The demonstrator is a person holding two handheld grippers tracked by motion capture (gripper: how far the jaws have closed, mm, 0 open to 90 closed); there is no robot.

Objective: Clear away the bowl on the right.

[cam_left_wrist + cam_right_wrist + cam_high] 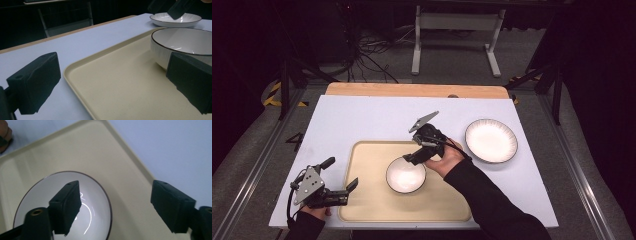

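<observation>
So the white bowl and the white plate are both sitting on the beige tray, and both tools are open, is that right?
Not quite. Only the bowl sits on the tray; the plate lies off it, on the white table to the right, as the high view shows. The rest holds: the left tool and right tool are both open.

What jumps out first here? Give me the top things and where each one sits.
A round white bowl with a thin dark rim sits near the middle of a cream plastic tray, with the right claw open just above the bowl's far edge. A white ridged plate with a dark rim lies on the pale blue table covering, right of the tray. The left claw is open at the tray's near-left corner.
</observation>
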